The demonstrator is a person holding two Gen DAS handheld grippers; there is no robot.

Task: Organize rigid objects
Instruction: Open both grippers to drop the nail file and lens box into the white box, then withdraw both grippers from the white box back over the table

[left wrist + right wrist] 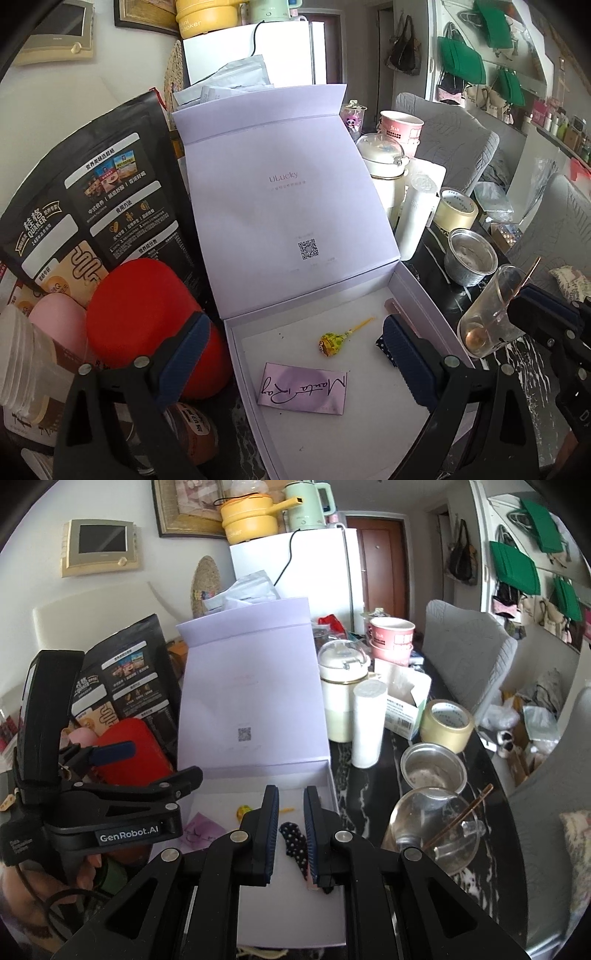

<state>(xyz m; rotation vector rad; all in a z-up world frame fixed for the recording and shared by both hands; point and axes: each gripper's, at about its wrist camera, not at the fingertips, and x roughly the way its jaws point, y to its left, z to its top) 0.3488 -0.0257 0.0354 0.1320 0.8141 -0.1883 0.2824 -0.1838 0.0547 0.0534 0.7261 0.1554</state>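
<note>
The open box (417,291) is the landmark here: a pale lilac gift box on the dark worktop (369,794), its lid standing up behind it. On the box floor lie a lollipop (334,341) near the middle, a printed card (304,389) in front of it, and a dotted dark strip (295,843) towards the right wall.

The left gripper (291,365) hangs over the box with its fingers wide apart and nothing between them; one finger is outside the box's left wall, next to a red case (147,317), the other over the right side of the box floor. The right gripper (290,834) is nearly together, a narrow gap left, above the dotted strip; whether it pinches the strip I cannot tell.

Right of the box stand a glass cup (432,830) with a stick in it, a metal cup (434,771) and a tape roll (447,723).

The lollipop looks light and hard; its thin stick would likely slip, so the wrapped head seems the better hold. The card lies flat and stiff and would probably need lifting by an edge. The glass cup is fragile and smooth, best taken across its wall, gently.
</note>
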